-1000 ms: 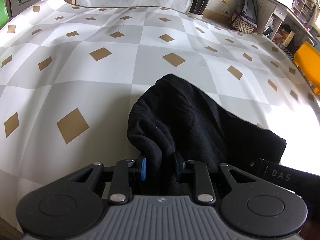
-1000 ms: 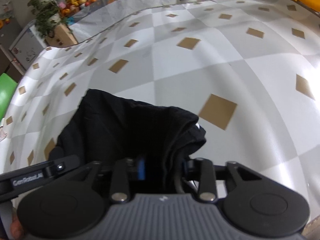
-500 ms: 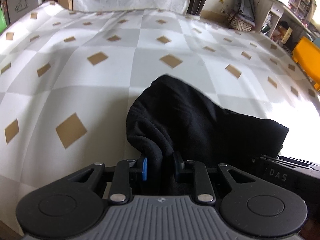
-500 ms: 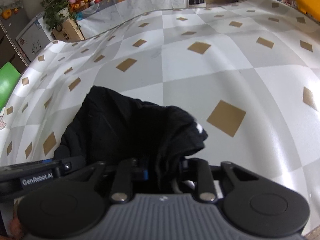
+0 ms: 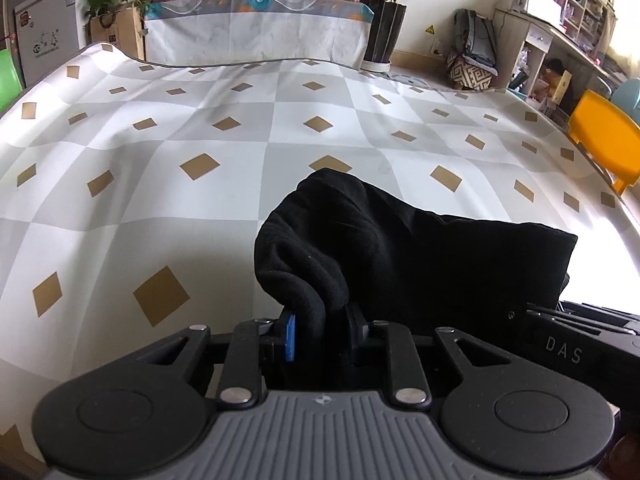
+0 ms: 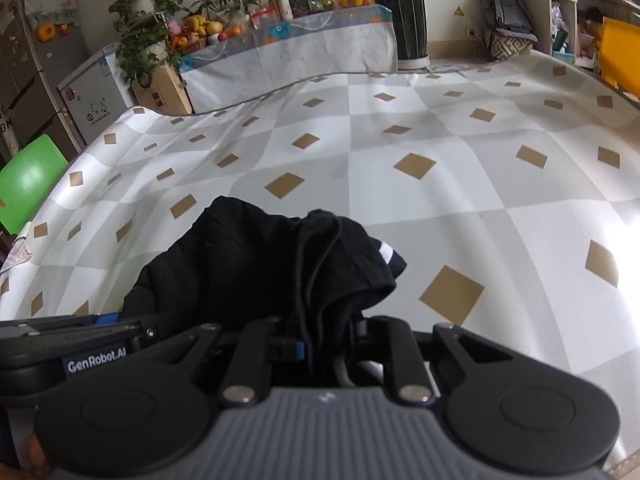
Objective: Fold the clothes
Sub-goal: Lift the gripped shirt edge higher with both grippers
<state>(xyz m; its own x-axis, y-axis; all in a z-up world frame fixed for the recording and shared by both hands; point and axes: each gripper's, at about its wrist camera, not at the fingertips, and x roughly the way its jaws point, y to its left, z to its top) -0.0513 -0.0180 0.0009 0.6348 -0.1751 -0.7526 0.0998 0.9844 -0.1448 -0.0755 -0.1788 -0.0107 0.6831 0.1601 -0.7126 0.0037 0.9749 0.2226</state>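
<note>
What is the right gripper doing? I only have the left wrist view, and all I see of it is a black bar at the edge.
Observer: The right gripper is shut on the black garment, a bunched fold of fabric pinched between its fingers.
Operator: Any detail on that end of the cloth?
Observer: Yes, a thin black drawstring runs down the fabric into the gripper, and a white stripe shows on the fold's right edge.
Operator: What lies to the left of the table?
Observer: A green chair stands by the table's left edge, in front of a white chest freezer.
</note>
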